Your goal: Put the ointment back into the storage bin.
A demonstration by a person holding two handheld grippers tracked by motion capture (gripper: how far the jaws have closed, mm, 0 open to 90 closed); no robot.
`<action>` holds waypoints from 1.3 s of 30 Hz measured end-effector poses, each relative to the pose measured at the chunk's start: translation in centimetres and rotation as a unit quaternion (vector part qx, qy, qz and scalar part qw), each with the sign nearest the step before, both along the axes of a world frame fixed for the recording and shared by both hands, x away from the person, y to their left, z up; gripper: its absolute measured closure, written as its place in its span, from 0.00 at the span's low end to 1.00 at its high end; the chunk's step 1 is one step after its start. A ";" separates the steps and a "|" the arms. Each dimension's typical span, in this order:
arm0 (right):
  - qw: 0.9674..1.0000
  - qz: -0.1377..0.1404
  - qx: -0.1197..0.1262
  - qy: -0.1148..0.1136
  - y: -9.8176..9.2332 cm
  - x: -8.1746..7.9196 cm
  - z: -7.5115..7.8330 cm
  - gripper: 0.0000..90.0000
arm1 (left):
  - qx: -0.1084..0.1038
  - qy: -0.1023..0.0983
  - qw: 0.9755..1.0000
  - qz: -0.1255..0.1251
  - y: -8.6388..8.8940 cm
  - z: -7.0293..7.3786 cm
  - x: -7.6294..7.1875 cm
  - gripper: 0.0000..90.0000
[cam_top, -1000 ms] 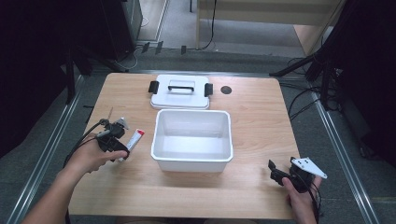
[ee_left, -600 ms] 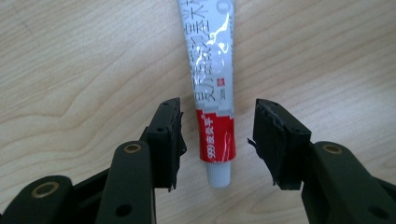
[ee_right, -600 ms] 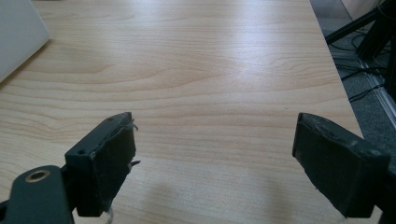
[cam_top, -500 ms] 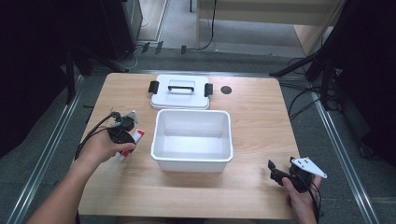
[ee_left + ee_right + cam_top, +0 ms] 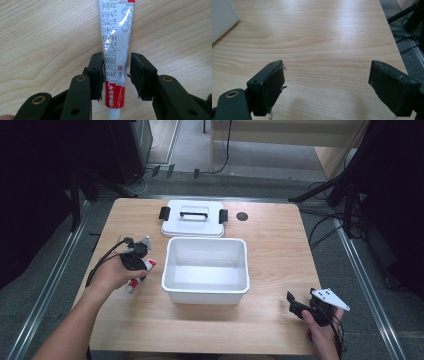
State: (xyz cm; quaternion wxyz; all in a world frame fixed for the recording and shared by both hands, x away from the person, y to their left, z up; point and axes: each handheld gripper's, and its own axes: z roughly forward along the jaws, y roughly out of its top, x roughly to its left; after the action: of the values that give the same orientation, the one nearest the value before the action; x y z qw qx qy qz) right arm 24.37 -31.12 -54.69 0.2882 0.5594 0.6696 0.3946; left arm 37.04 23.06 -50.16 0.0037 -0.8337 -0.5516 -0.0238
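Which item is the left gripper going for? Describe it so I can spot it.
Find the white bin mid-table; left of it, the left gripper straddles an ointment tube lying flat on the wood. It is a slim white tube with a red band, the sole small item there.

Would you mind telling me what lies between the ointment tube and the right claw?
The open white bin sits between the ointment tube and the right claw, seen in the high view.

light: even, from overhead | glare: sheen on table [image 5: 342, 20] | shadows: soft | surroundings: dark | focus: sharp
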 end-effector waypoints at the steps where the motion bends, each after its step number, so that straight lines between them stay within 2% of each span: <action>1: 1.000 0.000 0.000 0.000 0.0 0.0 0.0 0.15 | 0.000 -0.003 1.000 0.000 0.0 -0.1 0.0 0.70; 5: 1.000 0.000 0.000 0.000 0.0 0.0 0.0 0.15 | 0.001 -0.004 1.000 -0.001 0.0 -0.1 0.2 0.70; 12: 1.000 0.001 0.000 0.001 0.0 0.0 0.0 0.15 | 0.010 0.005 1.000 -0.008 -0.2 -0.5 0.3 0.76; 15: 1.000 0.001 0.000 0.001 0.0 0.0 0.0 0.15 | 0.009 0.011 1.000 -0.006 -0.2 -0.5 0.3 0.76; 27: 1.000 0.001 0.000 0.002 0.0 0.0 0.0 0.15 | 0.003 0.021 0.999 -0.030 0.0 -0.5 0.2 0.78; 30: 1.000 0.001 0.001 0.002 0.0 0.0 0.0 0.15 | 0.002 0.025 0.999 -0.027 0.1 -0.5 0.2 0.78; 34: 1.000 0.002 0.001 0.002 0.0 0.0 0.0 0.15 | 0.002 0.024 0.999 -0.031 0.2 -0.1 0.1 0.78; 39: 1.000 0.002 0.001 0.003 0.0 0.0 0.0 0.15 | 0.004 0.023 0.999 -0.036 0.4 1.4 -0.1 0.78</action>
State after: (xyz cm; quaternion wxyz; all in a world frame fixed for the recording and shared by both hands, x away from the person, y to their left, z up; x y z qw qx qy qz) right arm 24.40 -31.10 -54.70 0.2849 0.5593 0.6714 0.3940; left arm 36.91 23.44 -48.74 0.0188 -0.8535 -0.5207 -0.0073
